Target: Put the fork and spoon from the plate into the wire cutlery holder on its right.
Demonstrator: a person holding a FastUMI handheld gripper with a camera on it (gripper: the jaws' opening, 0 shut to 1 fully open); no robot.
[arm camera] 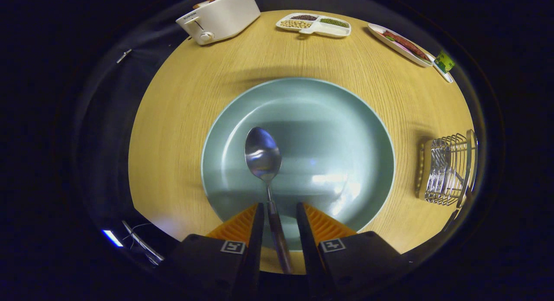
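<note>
Gripper (279,221) at bottom centre, fingers apart, straddling the spoon (264,156) handle without pressing, likely lined up to clamp. Spoon lies on plate (346,119), frame centre. Wire cutlery holder (448,169) at right; fork inside can't tell.

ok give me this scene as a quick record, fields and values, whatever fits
gripper: fingers apart, straddling the spoon handle, gaps on both sides
spoon: on the plate, bowl pointing away from the fingers
plate: middle of the table, just ahead of the fingers
fork: cannot tell
wire cutlery holder: right of the plate, apart from it
table: round, wooden
far side: toaster, divided dish, long dish
</note>
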